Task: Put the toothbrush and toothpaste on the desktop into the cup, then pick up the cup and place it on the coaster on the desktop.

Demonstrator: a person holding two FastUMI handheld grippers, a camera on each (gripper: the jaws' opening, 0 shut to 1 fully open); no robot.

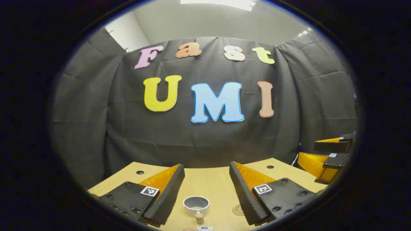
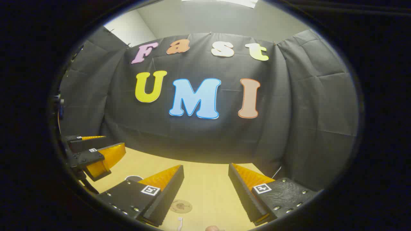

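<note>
**Both grippers hovering open, nothing picked yet**

The cup [image 1: 196,205], grey-white and standing upright with its mouth up, is sitting on the desktop [image 1: 208,184] between the fingers of the left gripper [image 1: 207,192] in the left gripper view, though lower and apart from them. Just in front of it a small capped tube end is standing up, probably the toothpaste [image 1: 199,218]; too close to the view's edge to be sure. The coaster [image 1: 238,210], a round tan disc, is lying to the cup's right, partly hidden behind the right-hand finger.

In the right gripper view the coaster [image 2: 180,206] is showing just beside the left-hand finger of the right gripper [image 2: 205,189], and a thin white piece near the bottom edge is likely the toothbrush [image 2: 179,223]; can't confirm.

Left gripper: jaws spread wide, gripping nothing. Right gripper: same, wide and empty. Each is pointing forward above the desk, and each is appearing at the side of the other's view, so they are being held side by side. My read: a ready stance with cup and coaster framed, first pick not begun.

The desktop is light wood with dark round holes [image 1: 140,172] near the back. Black cloth is walling the booth, a pale ceiling with a light panel above.
</note>
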